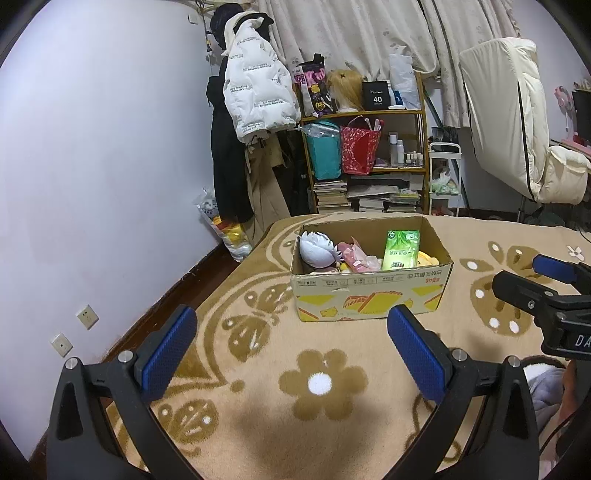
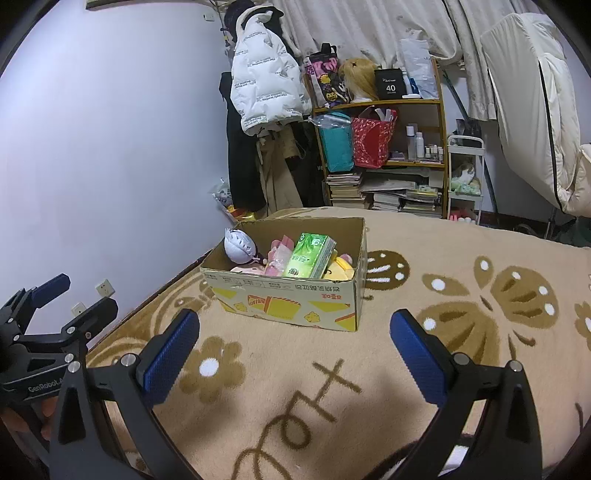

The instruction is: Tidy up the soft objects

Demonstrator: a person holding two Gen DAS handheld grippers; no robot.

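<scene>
Soft objects are sitting together inside an open cardboard box [image 1: 371, 295] that is resting on a beige blanket [image 1: 258, 406] patterned with brown flowers and butterflies, spread over a bed. In the box, a pale lavender plush [image 1: 317, 249] is lying at the left end, a pink plush [image 1: 356, 254] is lying just beside it toward the middle, a green tissue pack [image 1: 400, 250] is leaning upright right of centre, and a yellow plush [image 2: 338, 267] is peeking out beside the pack, touching it.

The left gripper [image 1: 291, 354] is hovering over the blanket in front of the box, its blue-padded fingers [image 1: 170, 350] spreading wide and pinching nothing. The right gripper [image 2: 295, 354] is hovering likewise, nearer the box's right corner, its fingers [image 2: 417, 358] also standing wide apart with nothing between them. Each gripper is showing at the edge of the other's view, well apart from the box.

Behind the bed, a white puffer jacket [image 1: 255, 85] is hanging against the wall, and a wooden shelf [image 1: 421, 122] beside it is carrying a teal bag [image 1: 325, 151], a red bag [image 1: 358, 149], bottles and stacked books. Pale curtains [image 1: 369, 33] are hanging behind the shelf.
</scene>
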